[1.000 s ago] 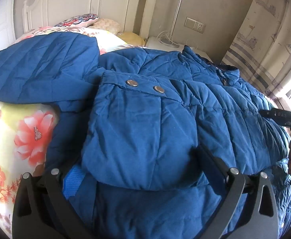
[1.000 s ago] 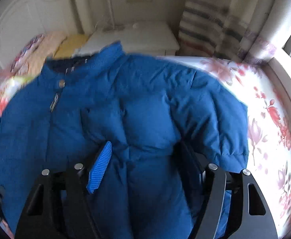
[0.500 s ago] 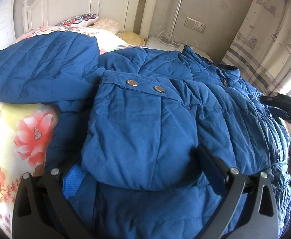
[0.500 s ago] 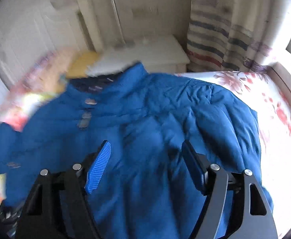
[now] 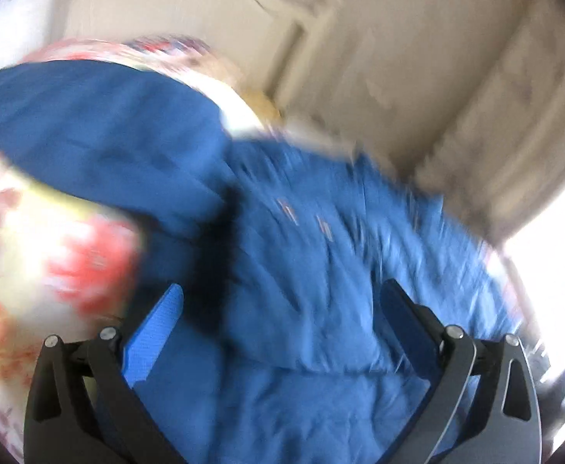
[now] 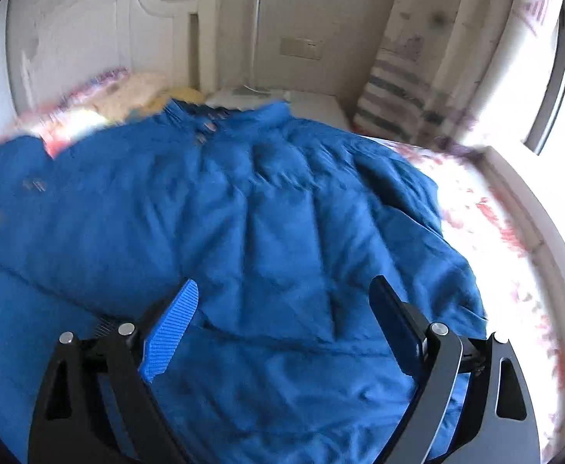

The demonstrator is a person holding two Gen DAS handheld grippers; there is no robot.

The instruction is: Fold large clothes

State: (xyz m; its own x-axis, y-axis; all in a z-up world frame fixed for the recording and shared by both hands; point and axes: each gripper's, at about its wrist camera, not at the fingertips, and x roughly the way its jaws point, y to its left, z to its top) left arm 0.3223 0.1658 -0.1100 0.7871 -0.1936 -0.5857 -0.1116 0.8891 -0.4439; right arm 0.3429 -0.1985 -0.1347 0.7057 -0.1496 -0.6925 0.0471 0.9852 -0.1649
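Nearest the left wrist camera, the left gripper (image 5: 278, 309) is spread wide, with its blue-padded finger (image 5: 155, 332) on one side, its dark finger on the other, and nothing clamped between them. It hangs over the blue padded jacket (image 5: 321, 278), pointing along the bed toward the headboard end; whether the fingertips touch the fabric cannot be told, since this view is heavily blurred. Likewise the right gripper (image 6: 284, 309) stands wide apart and holds nothing, aimed over the jacket's body from the foot end of the bed, its blue ribbed pad (image 6: 172, 328) just above the cloth. Under both tools the jacket lies spread across the flowered bedspread (image 6: 495, 224), covering most of the bed's middle. A folded-over panel with two snaps (image 5: 305, 218) sits beyond the left gripper, and a sleeve (image 5: 89, 135) stretches out toward the bed's left edge over red and yellow flowers. On the right side another sleeve (image 6: 437, 239) runs down near the bed's right edge, beside the window wall. Farther off, the collar (image 6: 220, 116) points at the head of the bed, where pillows (image 6: 128, 89) lie against a white headboard (image 6: 89, 38). Beyond that stand a white nightstand (image 6: 313, 104), a wall socket plate (image 6: 302, 48) and a striped curtain (image 6: 398, 92).
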